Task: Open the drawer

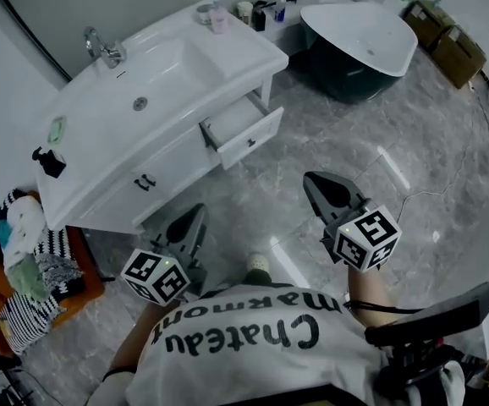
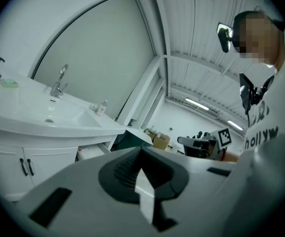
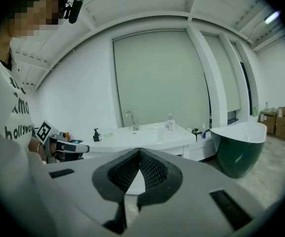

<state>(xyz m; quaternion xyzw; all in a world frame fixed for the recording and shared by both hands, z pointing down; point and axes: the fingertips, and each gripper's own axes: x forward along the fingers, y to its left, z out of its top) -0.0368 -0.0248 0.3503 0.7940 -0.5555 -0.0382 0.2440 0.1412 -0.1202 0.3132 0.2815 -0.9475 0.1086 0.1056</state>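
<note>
Far left, a black pump bottle (image 1: 48, 161) and a green soap dish (image 1: 56, 129) sit at the end of the vanity's tabletop (image 1: 92, 155). I judge they are put there to be within reach of the basin (image 1: 156, 74). Below them the cabinet doors are closed, their two dark handles (image 1: 145, 181) side by side.

My left gripper (image 1: 192, 220) hangs over the floor in front of the vanity, apart from it. Its own view shows the jaws met at the tips with nothing between them, so I judge it is carried idle.

The drawer (image 1: 243, 128) is at the vanity's right end, under the tabletop. It is pulled well out, its white inside is exposed, and I see nothing in it. On this evidence I judge the task done.

My right gripper (image 1: 322, 186) is held over the floor to the right of the drawer and clear of the drawer handle (image 1: 250, 142). Its jaws are closed on nothing. I judge that no pull is under way.

Writing: no label on the pump bottle or on the small bottle (image 1: 219, 17) can be read. The shirt (image 1: 253, 337) reads "Chateau" and "Marmont", upside down in the head view, and the gripper views show part of a further word, "hollyw". The marker cubes (image 1: 156, 276) carry square patterns only. The cardboard boxes (image 1: 446, 39) at far right show no legible print
</note>
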